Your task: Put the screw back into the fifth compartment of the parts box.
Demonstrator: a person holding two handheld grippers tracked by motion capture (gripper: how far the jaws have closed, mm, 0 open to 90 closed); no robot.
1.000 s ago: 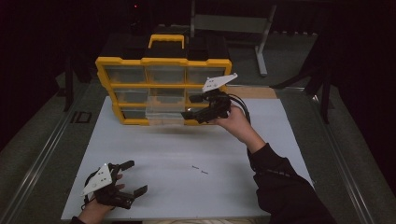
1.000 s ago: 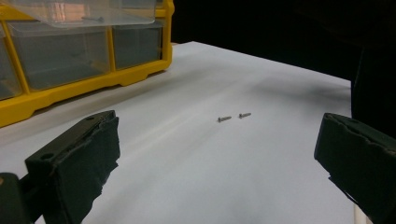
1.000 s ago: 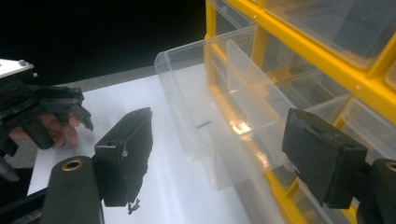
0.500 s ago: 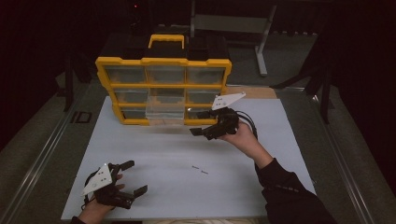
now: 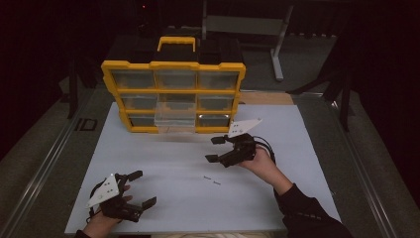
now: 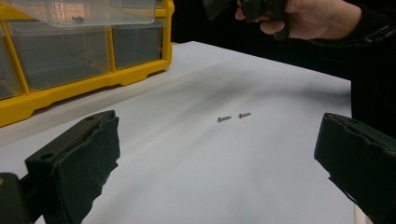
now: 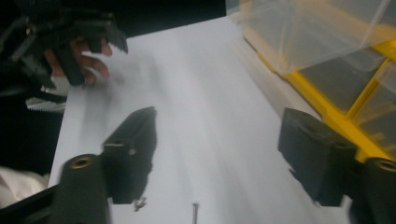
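As both claws stand spread and empty, right claw point(image 5: 214, 149) just narrowing above 2 screws point(image 5: 212, 180), left claw point(image 5: 142, 188) nearby.

The parts organizer point(image 5: 173, 94) beyond the right gripper point(image 5: 216, 148) has a bright yellow frame, a yellow handle and a black top; its drawers are clear plastic. The pulled-out drawer point(image 5: 174, 120) is colourless and see-through. Both grippers are black, each with a pale grey plate. Between the right gripper and the left gripper point(image 5: 140, 188), the screws point(image 5: 212, 180) look dull silver-grey, though they are tiny. The mat point(image 5: 297, 163) is plain white.
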